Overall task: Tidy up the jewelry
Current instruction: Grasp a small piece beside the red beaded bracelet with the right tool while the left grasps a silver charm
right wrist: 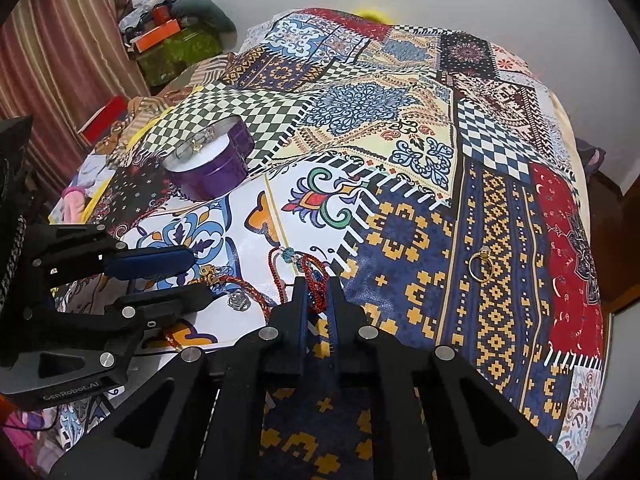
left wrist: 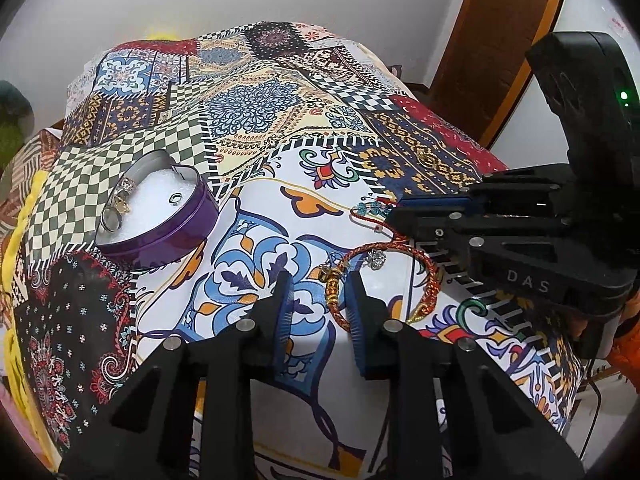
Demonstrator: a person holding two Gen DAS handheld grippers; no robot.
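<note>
My right gripper point(right wrist: 318, 300) is pinched, apparently, on the red corded bracelet with turquoise beads point(right wrist: 314, 280) for the purple heart-shaped tin point(left wrist: 160, 216); my left gripper point(left wrist: 320, 296) stands narrowly parted, empty.

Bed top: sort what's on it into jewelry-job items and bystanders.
Job items:
purple tin with rings inside
red thread bracelet, pinched in the right gripper
red-gold braided bracelet, by the left gripper
silver charm
gold ring

Bystanders:
patchwork bedspread
orange box
curtain
</note>
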